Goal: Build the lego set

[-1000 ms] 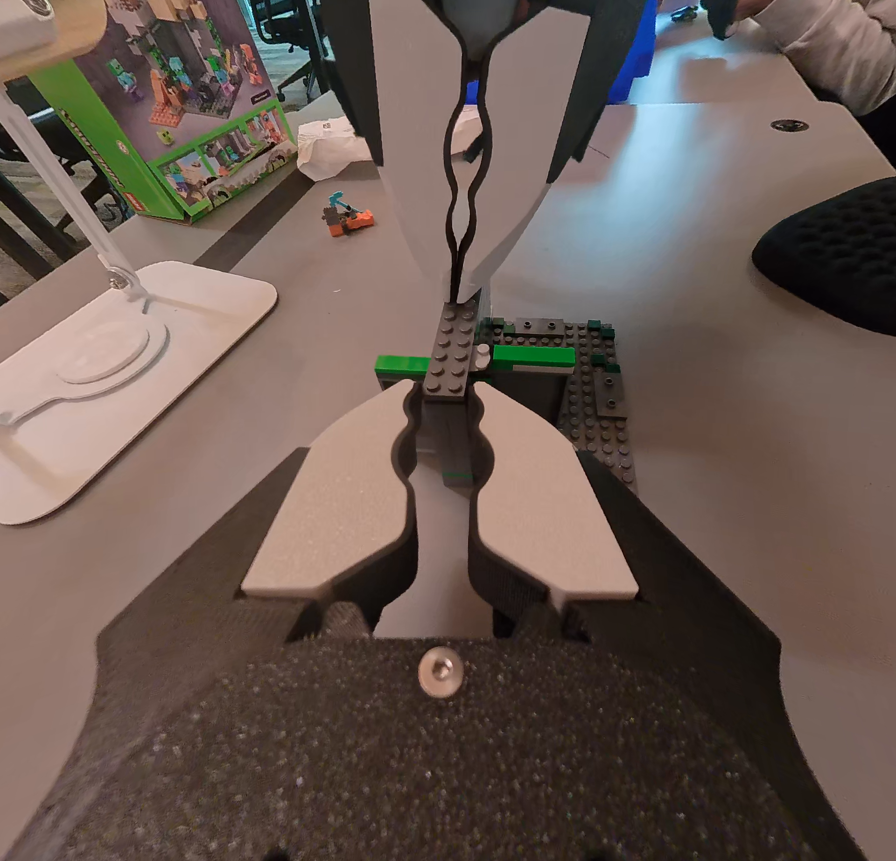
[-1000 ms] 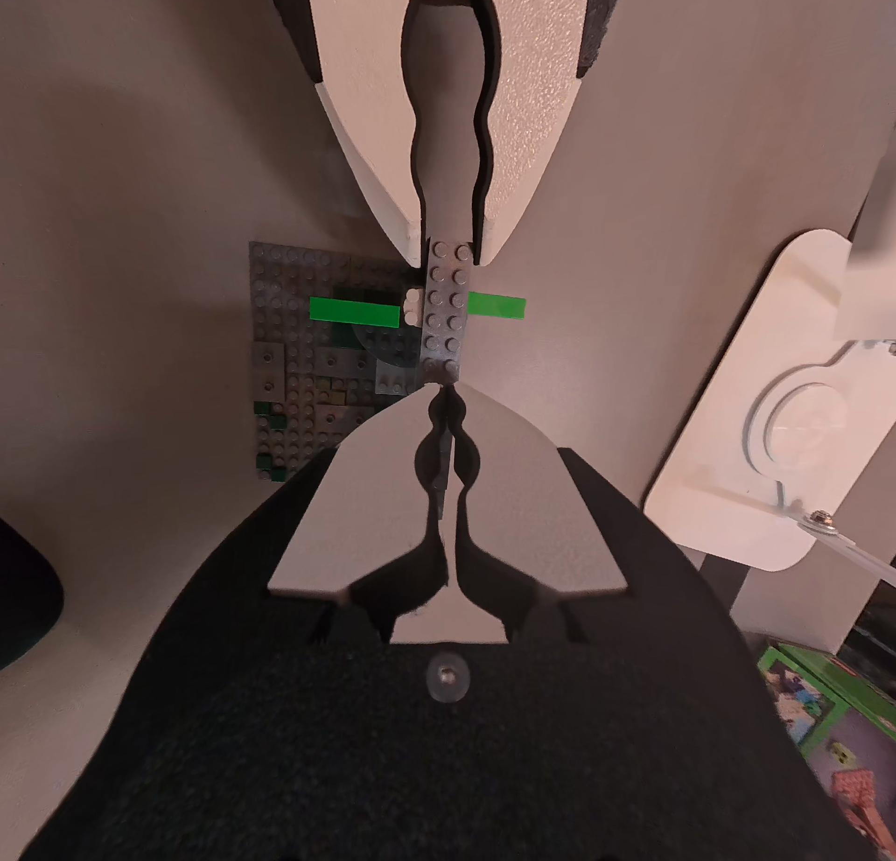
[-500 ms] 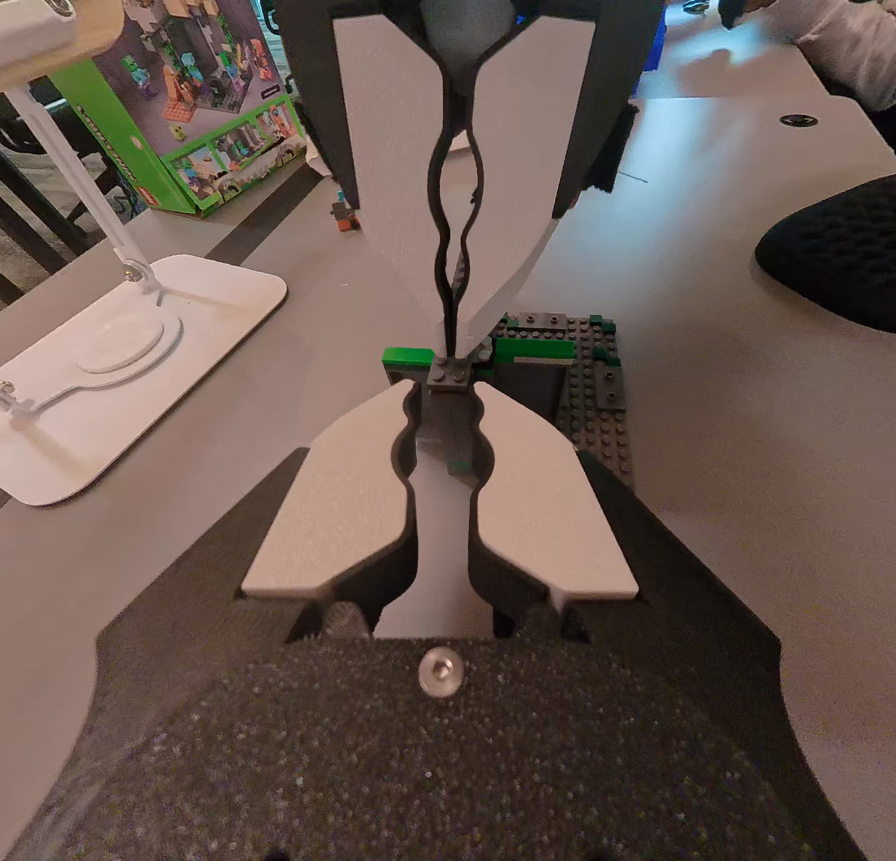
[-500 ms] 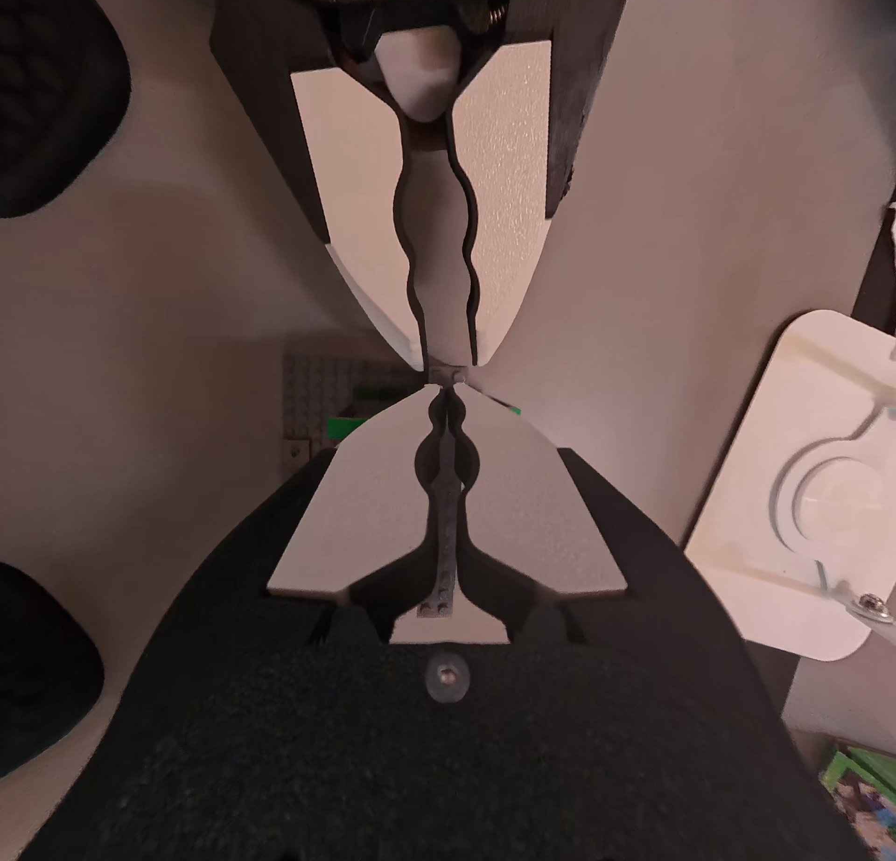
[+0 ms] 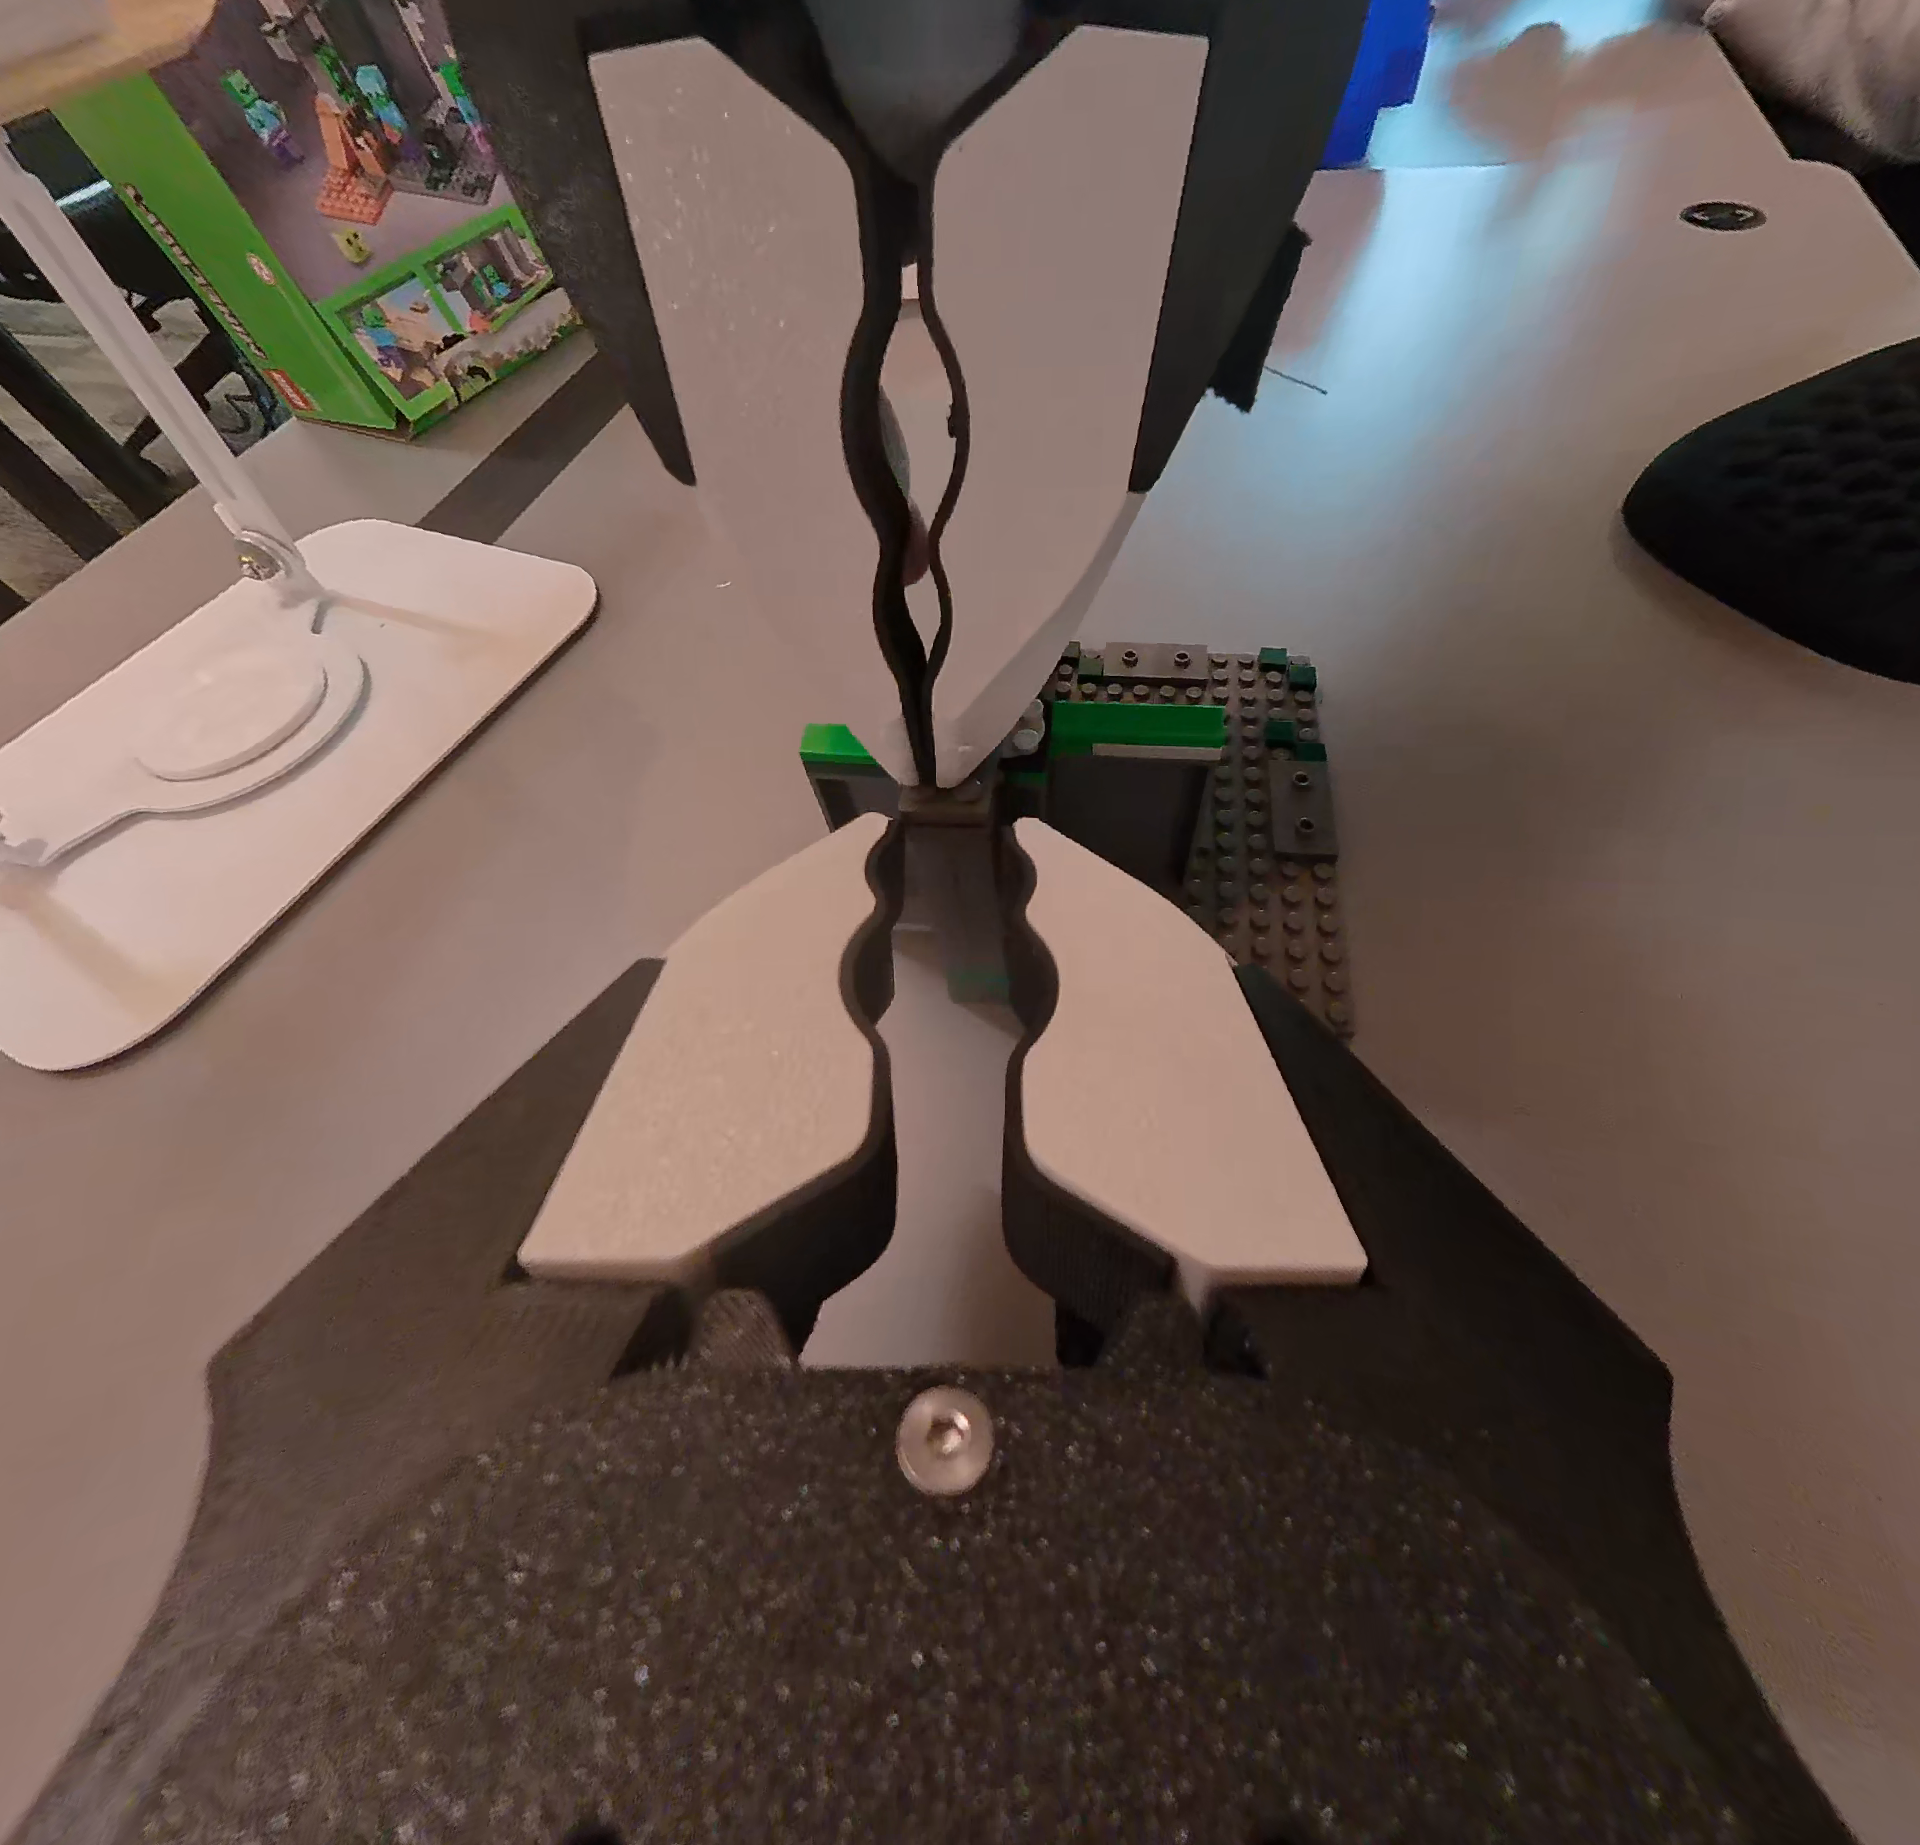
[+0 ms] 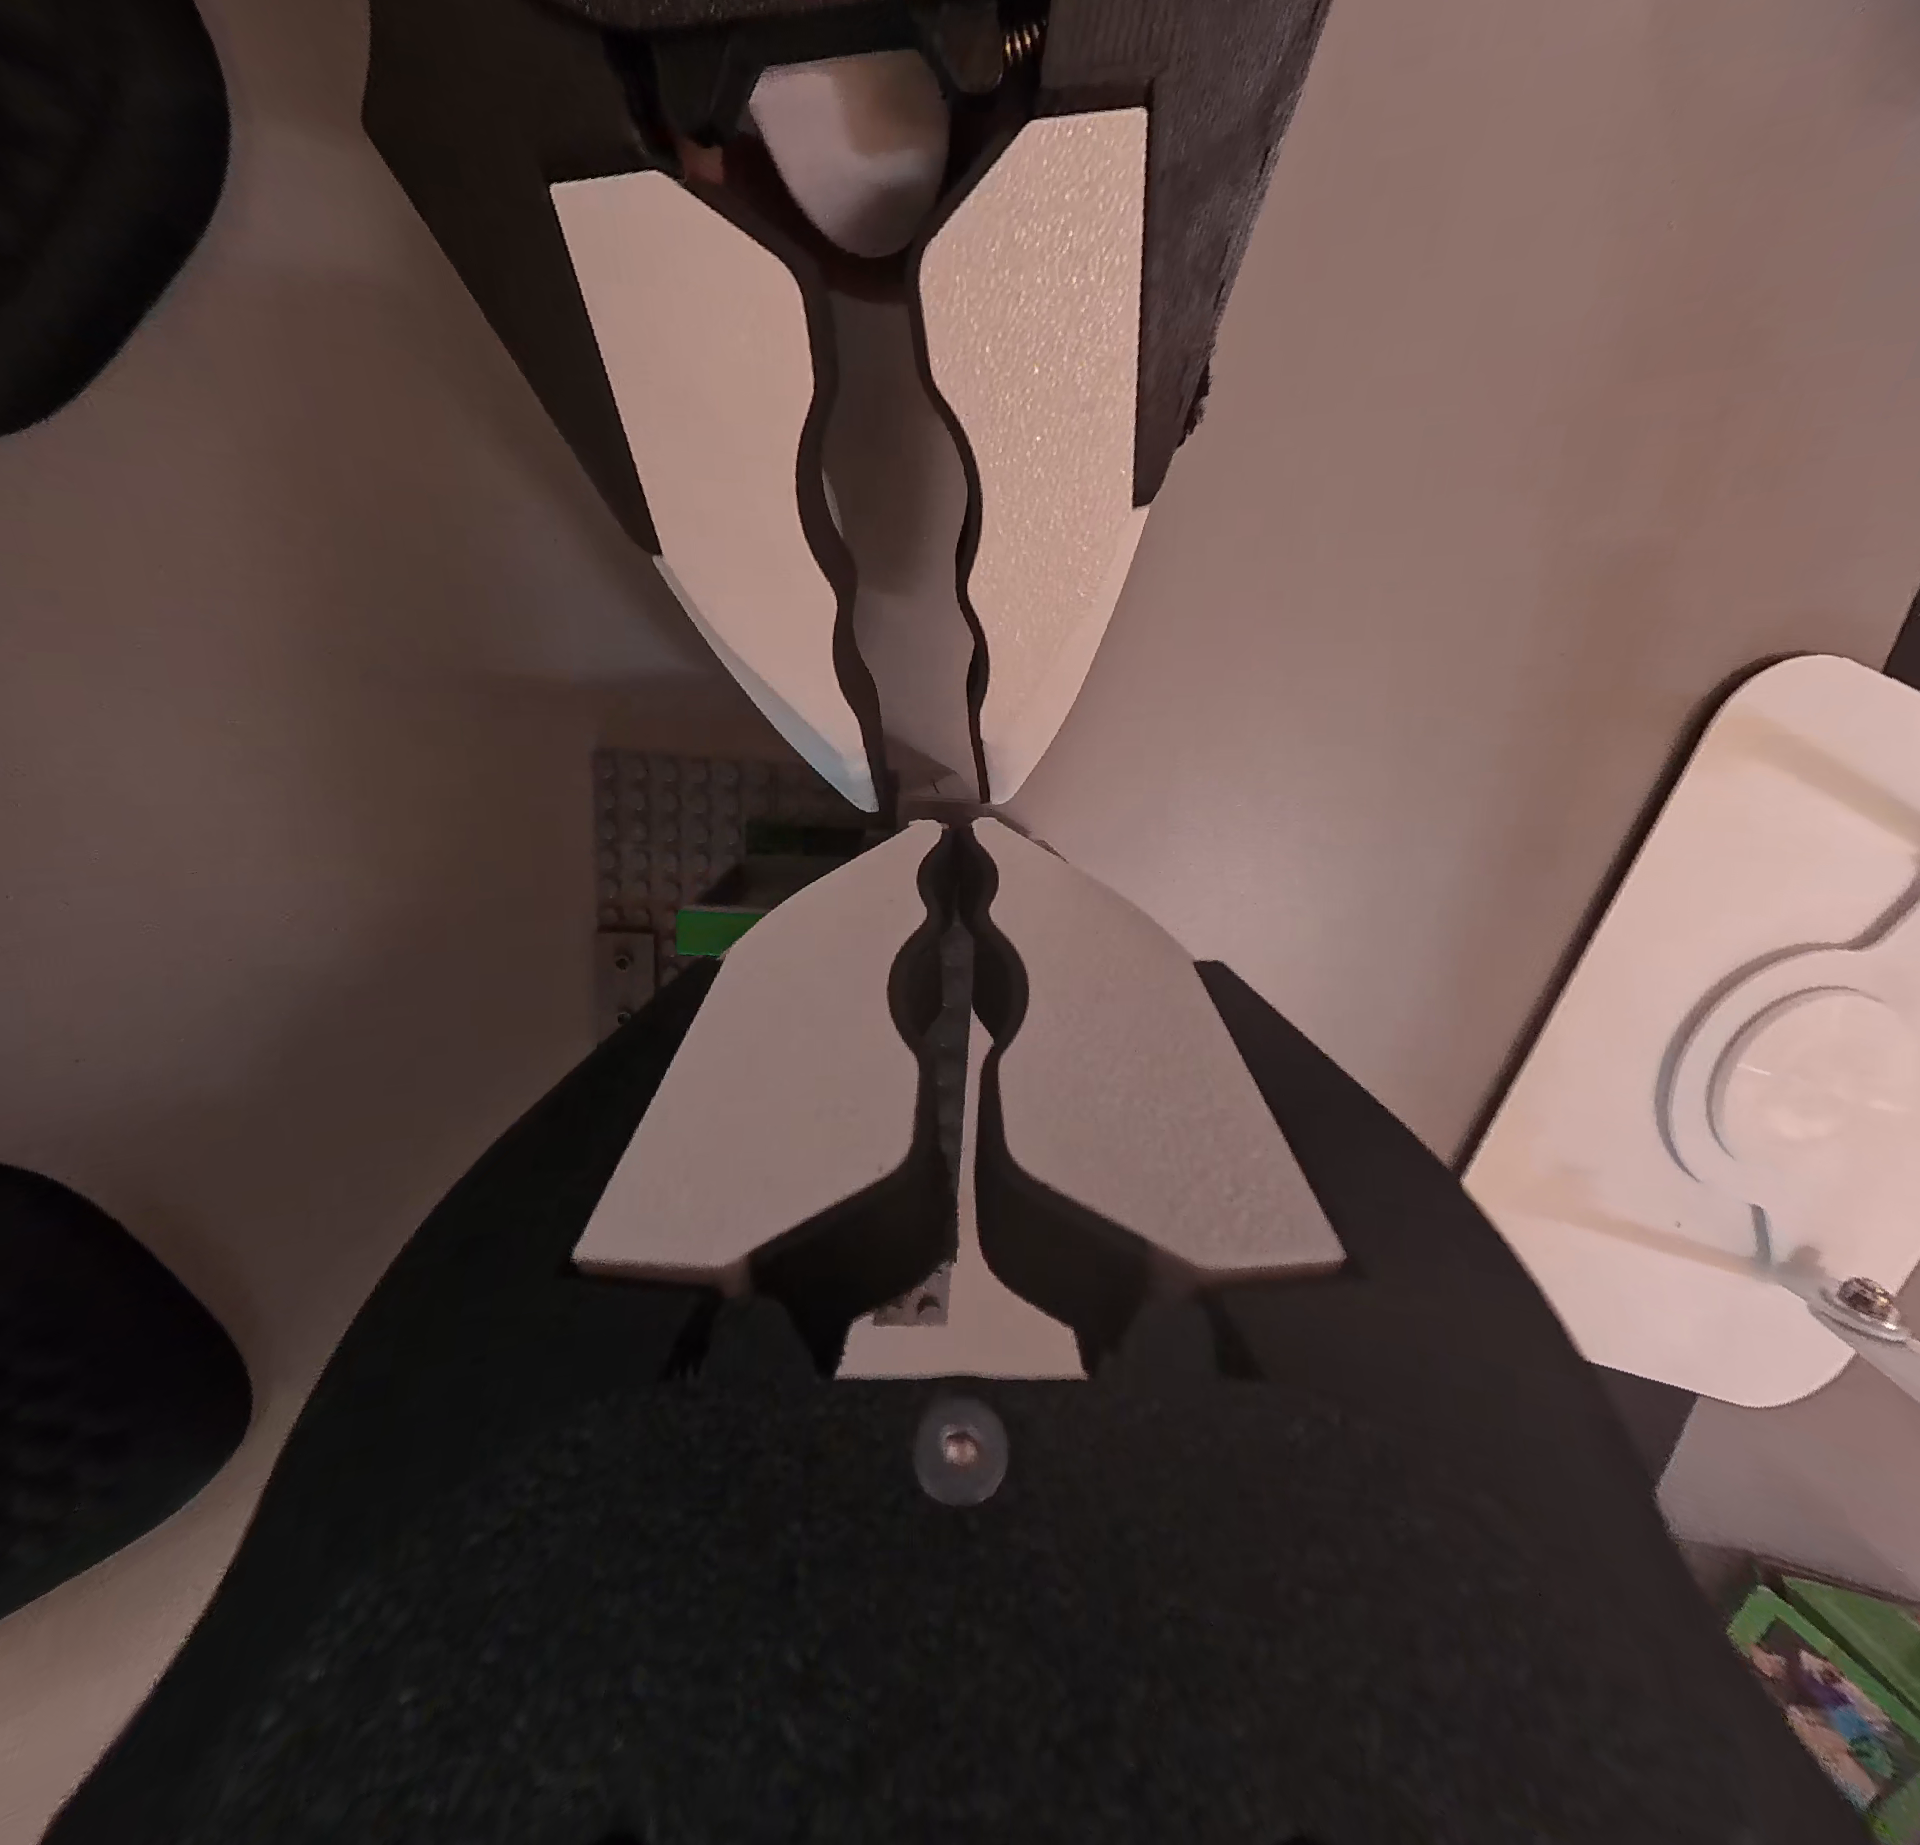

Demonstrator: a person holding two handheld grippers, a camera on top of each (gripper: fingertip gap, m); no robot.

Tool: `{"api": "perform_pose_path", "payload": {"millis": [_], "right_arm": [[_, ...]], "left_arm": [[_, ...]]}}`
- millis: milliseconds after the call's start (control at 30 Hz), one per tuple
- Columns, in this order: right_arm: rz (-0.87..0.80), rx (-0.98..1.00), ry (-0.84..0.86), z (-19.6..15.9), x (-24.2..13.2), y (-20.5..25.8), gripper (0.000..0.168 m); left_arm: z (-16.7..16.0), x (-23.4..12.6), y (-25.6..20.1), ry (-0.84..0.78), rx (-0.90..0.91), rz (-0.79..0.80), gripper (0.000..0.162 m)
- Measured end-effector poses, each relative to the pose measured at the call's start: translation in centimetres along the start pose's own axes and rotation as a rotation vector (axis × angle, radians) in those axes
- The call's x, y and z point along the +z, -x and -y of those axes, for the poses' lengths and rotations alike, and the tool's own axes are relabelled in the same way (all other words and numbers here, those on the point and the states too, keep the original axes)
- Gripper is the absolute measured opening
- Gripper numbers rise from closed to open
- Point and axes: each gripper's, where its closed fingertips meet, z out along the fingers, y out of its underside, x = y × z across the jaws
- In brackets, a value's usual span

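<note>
The lego build is a grey studded baseplate (image 5: 1278,912) with a bright green bar (image 5: 1132,730) across it; it also shows in the right wrist view (image 6: 644,819). My left gripper (image 5: 943,824) is shut on a grey piece (image 5: 945,865) at the build's front left corner. My right gripper (image 6: 954,839) is shut on a thin dark grey plate (image 6: 951,1068) held edge-on between its fingers. It comes from the far side, and its tips (image 5: 933,772) nearly touch my left gripper's tips over that grey piece. The joint itself is hidden.
A white stand base (image 5: 260,756) lies on the grey table to the left. The lego box (image 5: 343,185) stands behind it. A black mesh pad (image 5: 1787,507) lies at the right. A person's sleeve (image 5: 1818,29) is at the far right.
My right gripper has moved toward my left gripper along the flat grey plate, covering it. The tips, once a plate's length apart, now almost meet. The left gripper keeps its hold.
</note>
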Motion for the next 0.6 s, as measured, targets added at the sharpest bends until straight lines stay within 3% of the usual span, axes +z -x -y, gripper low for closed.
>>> {"api": "perform_pose_path", "payload": {"millis": [600], "right_arm": [[0.006,0.003,0.061,-0.13,0.08,0.03,0.000]], "left_arm": [[-0.29,-0.08,0.11,0.005,-0.007,-0.001,0.017]]}}
